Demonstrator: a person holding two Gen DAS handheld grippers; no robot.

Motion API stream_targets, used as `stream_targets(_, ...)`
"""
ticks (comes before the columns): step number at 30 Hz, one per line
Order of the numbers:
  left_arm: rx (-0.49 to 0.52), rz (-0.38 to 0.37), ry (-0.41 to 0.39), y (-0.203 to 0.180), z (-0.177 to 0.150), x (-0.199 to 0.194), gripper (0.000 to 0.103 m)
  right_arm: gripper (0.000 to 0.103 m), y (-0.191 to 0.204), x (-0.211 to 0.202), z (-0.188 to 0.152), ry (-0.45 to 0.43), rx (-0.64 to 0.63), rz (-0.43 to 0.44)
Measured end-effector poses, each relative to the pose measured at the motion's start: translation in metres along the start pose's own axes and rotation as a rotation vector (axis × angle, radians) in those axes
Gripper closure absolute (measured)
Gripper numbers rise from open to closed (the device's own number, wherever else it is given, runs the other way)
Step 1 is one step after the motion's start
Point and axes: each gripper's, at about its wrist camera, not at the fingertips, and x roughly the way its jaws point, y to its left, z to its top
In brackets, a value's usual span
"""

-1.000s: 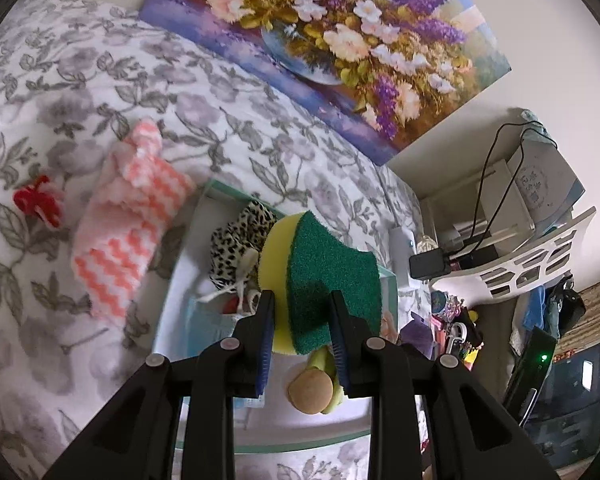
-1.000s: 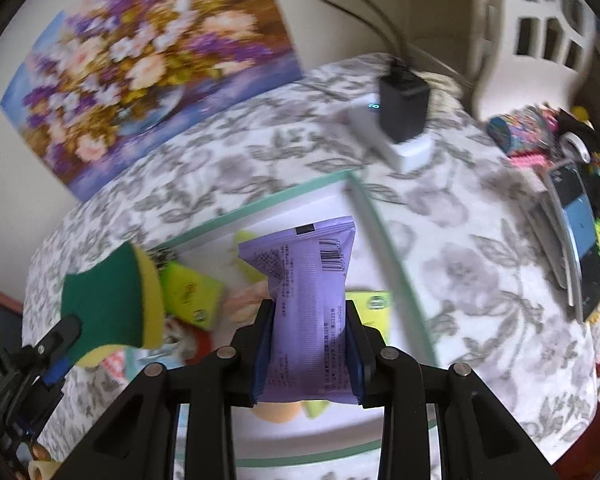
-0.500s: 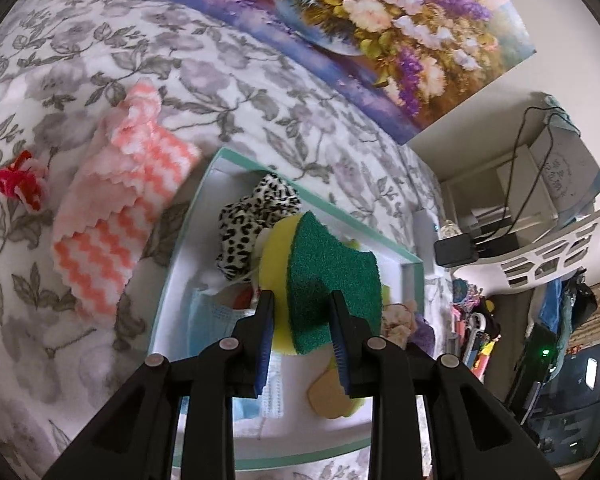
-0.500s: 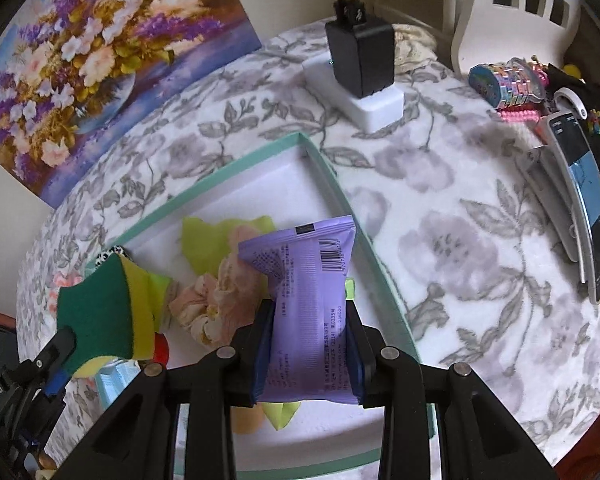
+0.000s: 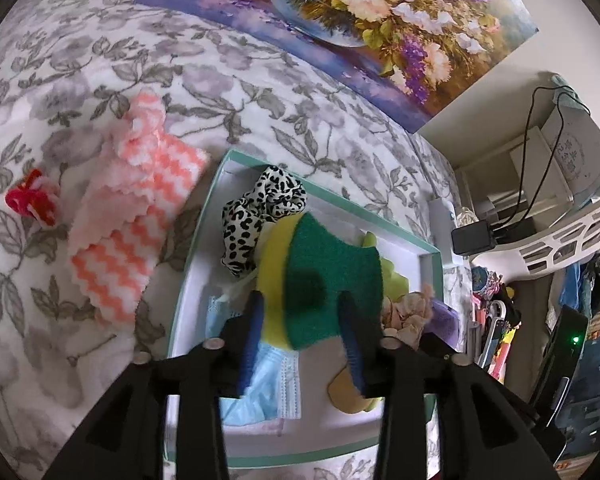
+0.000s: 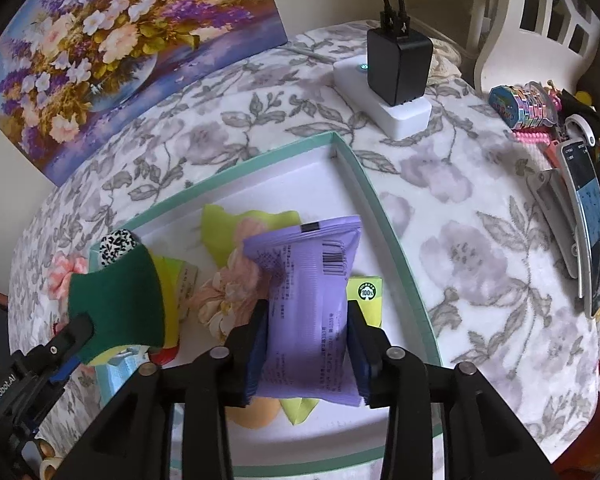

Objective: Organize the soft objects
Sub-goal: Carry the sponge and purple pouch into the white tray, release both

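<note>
1. Since the earlier frame we are seeing both sets of jaws widening; the sponge (image 5: 324,280) and packet (image 6: 312,304), pinched tight then, are now sitting looser over the tray (image 5: 432,256).
2. Left gripper (image 5: 300,344): jaws are opening, with the sponge between them. A gap is showing at the left pad, so we are reading them as spread and no longer pinching.
3. Right gripper (image 6: 308,356): jaws are opening, with the purple packet between them. The pads are lying close along its sides; we cannot tell whether they are still pressing.
4. Tray: teal-rimmed, lying on the floral cloth (image 5: 260,92).
5. Lying in the tray: leopard scrunchie (image 5: 260,216), blue mask (image 5: 268,380), pink flower (image 6: 232,292), lime cloth (image 6: 236,228).
6. Lying outside the tray, to its left in the left view: pink zigzag cloth (image 5: 132,216), red item (image 5: 32,200).
7. Standing beyond the tray's far corner in the right view: charger (image 6: 398,66), on a white block.
</note>
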Motion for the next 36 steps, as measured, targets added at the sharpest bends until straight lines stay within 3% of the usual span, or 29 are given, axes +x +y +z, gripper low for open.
stream_targets(1, 0.003, -0.002, -0.003, -0.001, 0.000, -0.003, 0.051, 0.050, 0.000, -0.002, 0.000, -0.001, -0.003, -0.002)
stream_targets(7, 0.041, 0.042, -0.035, -0.006, 0.001, -0.019, 0.047, 0.042, 0.005, -0.015, -0.001, -0.026, -0.024, -0.002)
stream_targets(8, 0.048, 0.058, -0.044, -0.006, 0.001, -0.022, 0.045, 0.042, 0.006, -0.017, -0.001, -0.030, -0.028, 0.000)
stream_targets(9, 0.052, 0.071, -0.049, -0.006, 0.001, -0.023, 0.036, 0.041, 0.007, -0.019, -0.001, -0.032, -0.030, 0.002)
stream_targets(10, 0.056, 0.092, -0.055, -0.005, 0.002, -0.025, 0.024, 0.040, 0.008, -0.021, -0.002, -0.035, -0.034, 0.004)
stream_targets(11, 0.059, 0.110, -0.060, -0.004, 0.002, -0.026, 0.021, 0.040, 0.010, -0.022, -0.002, -0.037, -0.036, 0.007)
stream_targets(15, 0.085, 0.233, -0.050, 0.002, 0.003, -0.022, 0.019, 0.033, 0.013, -0.025, -0.004, -0.039, -0.043, 0.022)
stream_targets(18, 0.102, 0.318, -0.048, 0.006, 0.002, -0.017, 0.009, 0.027, 0.018, -0.023, -0.006, -0.030, -0.057, 0.030)
stream_targets(27, 0.126, 0.469, -0.087, 0.014, 0.001, -0.019, 0.009, 0.000, 0.025, -0.021, -0.010, -0.028, -0.076, 0.021)
stream_targets(36, 0.115, 0.513, -0.093, 0.020, 0.004, -0.022, 0.009, 0.000, 0.028, -0.020, -0.012, -0.025, -0.091, 0.011)
